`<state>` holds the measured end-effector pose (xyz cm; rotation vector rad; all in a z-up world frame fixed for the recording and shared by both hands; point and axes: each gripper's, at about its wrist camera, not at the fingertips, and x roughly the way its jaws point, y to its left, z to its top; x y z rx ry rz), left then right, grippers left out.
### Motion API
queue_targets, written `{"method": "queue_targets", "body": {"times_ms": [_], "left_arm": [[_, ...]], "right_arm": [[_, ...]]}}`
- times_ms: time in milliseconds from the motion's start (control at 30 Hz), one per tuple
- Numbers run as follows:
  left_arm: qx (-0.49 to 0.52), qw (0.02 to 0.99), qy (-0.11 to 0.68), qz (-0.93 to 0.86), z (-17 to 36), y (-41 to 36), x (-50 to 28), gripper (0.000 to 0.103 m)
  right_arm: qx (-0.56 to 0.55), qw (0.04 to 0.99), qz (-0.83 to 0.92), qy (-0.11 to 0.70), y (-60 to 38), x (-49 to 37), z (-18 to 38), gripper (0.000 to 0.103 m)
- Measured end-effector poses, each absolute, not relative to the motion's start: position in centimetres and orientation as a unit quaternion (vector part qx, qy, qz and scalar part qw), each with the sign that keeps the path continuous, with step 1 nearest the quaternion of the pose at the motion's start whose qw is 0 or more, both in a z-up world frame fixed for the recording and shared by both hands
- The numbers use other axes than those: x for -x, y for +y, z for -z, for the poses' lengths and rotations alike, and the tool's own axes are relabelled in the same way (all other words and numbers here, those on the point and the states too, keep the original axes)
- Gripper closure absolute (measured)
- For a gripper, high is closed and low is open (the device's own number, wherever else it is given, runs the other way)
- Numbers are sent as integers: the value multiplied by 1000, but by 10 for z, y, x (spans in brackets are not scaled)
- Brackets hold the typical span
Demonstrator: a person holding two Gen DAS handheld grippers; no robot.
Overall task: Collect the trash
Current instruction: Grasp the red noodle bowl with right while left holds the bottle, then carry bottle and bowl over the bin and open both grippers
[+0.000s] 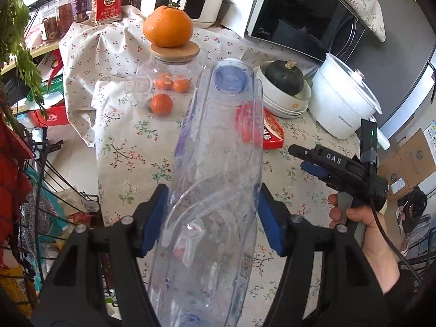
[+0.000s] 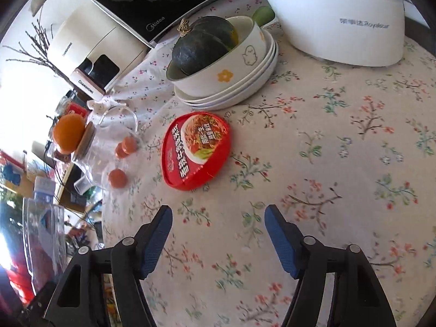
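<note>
My left gripper is shut on a clear plastic bottle, its blue pads pressing both sides. The bottle tilts away from the camera, its blue cap at the far end. A red instant-food lid lies flat on the floral tablecloth. My right gripper hovers just short of that lid, open, with nothing between its pads. In the left wrist view the right gripper shows from the side, held by a hand, beside the red lid. The bottle also shows at the right wrist view's left edge.
A glass jar with a wooden lid and an orange on top stands left of the red lid, with small tangerines by it. Behind are stacked bowls holding a dark squash, a white cooker, a microwave.
</note>
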<state>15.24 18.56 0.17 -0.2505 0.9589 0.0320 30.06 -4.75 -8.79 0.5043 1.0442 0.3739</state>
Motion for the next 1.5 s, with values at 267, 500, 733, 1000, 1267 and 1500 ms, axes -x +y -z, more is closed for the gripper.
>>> {"method": "queue_targets", "body": {"times_ms": [267, 500, 733, 1000, 1267, 1500], "left_arm": [[117, 875, 470, -20, 6, 188, -156, 37], [115, 876, 469, -9, 3, 180, -153, 37], [115, 877, 467, 2, 1, 169, -150, 37], [92, 879, 468, 22, 4, 136, -145, 37], [63, 884, 460, 57, 2, 86, -139, 37], [31, 883, 458, 100, 4, 32, -136, 37]], "right_arm": [[-296, 810, -171, 477, -30, -328, 106, 64], [-308, 806, -173, 475, -35, -323, 107, 83], [-232, 830, -174, 476, -60, -292, 72, 85], [-119, 861, -151, 470, -105, -239, 35, 86], [-62, 879, -126, 455, -161, -192, 9, 86], [-23, 887, -97, 451, -209, -158, -6, 86]]}}
